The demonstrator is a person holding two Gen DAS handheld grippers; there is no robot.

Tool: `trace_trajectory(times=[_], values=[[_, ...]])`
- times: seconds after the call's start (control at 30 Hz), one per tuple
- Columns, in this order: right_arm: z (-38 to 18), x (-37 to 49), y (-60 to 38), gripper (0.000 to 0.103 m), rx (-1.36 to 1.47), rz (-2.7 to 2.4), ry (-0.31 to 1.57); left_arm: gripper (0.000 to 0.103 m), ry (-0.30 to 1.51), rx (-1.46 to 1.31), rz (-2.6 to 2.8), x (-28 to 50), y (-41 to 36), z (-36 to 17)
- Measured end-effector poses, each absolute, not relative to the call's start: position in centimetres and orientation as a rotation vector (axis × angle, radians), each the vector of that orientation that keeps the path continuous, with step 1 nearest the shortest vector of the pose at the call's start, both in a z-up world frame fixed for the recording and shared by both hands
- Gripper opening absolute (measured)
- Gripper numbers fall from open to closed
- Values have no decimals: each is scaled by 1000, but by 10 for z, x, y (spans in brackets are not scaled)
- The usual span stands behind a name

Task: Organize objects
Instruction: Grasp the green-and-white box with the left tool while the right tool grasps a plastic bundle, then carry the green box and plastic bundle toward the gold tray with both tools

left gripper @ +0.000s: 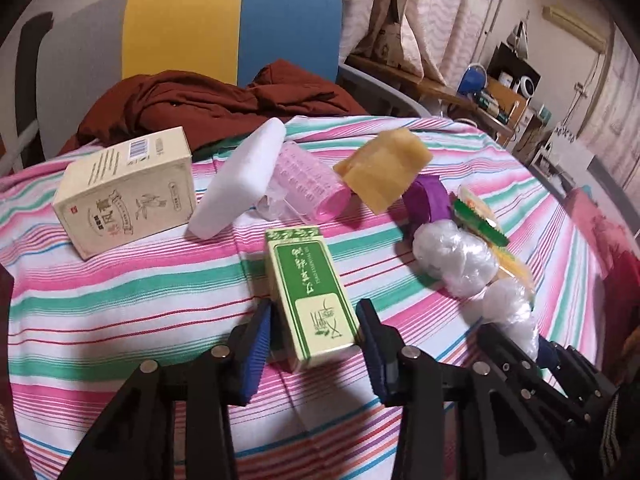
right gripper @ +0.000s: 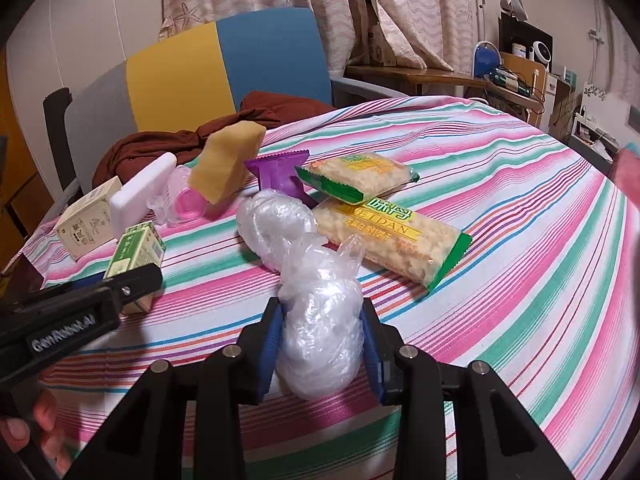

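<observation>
Mid-sort on the striped desk (left gripper: 120, 312)
Right gripper (right gripper: 320, 344) clenched on plastic bag bundle (right gripper: 320, 332); left gripper (left gripper: 316, 332) straddling green box (left gripper: 312, 300), ungrasped; next, closing squarely

Between the right tongs (right gripper: 320, 346), crinkled glossy plastic bag (right gripper: 320, 344); between the left tongs (left gripper: 314, 332), smooth cardboard box (left gripper: 310, 292); beneath, matt striped cloth (left gripper: 120, 300).

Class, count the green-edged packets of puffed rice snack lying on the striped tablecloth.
2. One green-edged packet lies flat beside the plastic bundles; the other packet rests just behind it, overlapping its far end. More may be hidden.
</observation>
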State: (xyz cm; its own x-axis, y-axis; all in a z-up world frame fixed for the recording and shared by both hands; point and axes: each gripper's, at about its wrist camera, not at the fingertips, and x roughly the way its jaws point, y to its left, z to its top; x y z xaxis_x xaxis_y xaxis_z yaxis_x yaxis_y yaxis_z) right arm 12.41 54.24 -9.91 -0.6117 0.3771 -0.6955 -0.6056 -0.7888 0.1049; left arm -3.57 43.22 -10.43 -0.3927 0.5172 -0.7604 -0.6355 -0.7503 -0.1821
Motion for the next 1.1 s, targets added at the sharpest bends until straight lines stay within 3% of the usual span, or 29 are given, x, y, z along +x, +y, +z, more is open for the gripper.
trace_trajectory(times=[0.2,0.8,1.1], values=[[-98,125,541,38,-910,2358,434,30,235,-1035,2134,-24,422,-104],[-78,135,517,38,-782,2398,276,30,166,-992,2226,-2,364,-100],[-73,138,480,38,-850,2464,248,30,94,-940,2203,29,329,-77]])
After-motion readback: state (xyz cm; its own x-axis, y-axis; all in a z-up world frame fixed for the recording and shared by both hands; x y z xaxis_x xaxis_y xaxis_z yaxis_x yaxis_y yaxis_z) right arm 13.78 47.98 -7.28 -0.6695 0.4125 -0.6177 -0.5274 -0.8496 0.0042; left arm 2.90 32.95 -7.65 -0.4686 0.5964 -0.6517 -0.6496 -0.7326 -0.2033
